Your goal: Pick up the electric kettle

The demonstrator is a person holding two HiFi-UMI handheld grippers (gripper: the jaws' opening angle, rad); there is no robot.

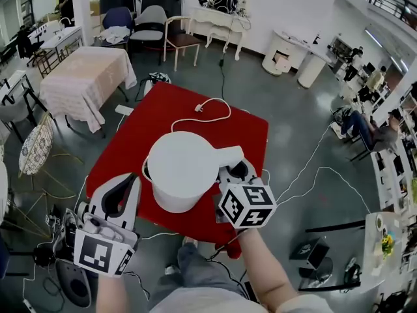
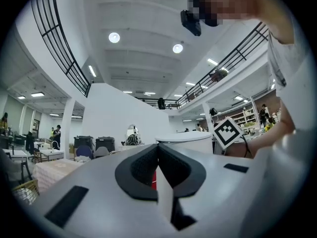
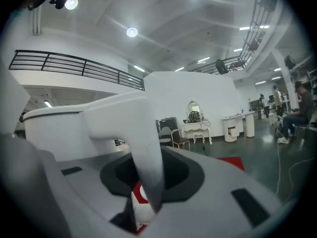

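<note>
The white electric kettle (image 1: 186, 168) hangs above the red table (image 1: 163, 109), and its lid faces the head camera. My right gripper (image 1: 238, 171) is shut on the kettle's handle (image 3: 143, 148), which passes down between its jaws in the right gripper view. The kettle's white cord and plug (image 1: 199, 107) lie on the table behind it. My left gripper (image 1: 127, 188) is at the table's near left corner, apart from the kettle, shut with nothing in it. In the left gripper view the kettle (image 2: 185, 140) shows beyond the left gripper (image 2: 158, 148), to the right.
A table with a pale cloth (image 1: 85, 77) stands at the left. Chairs (image 1: 179, 41) and a white dresser (image 1: 218, 18) are at the back. Cables (image 1: 319, 175) run over the floor at the right. People sit at the far right.
</note>
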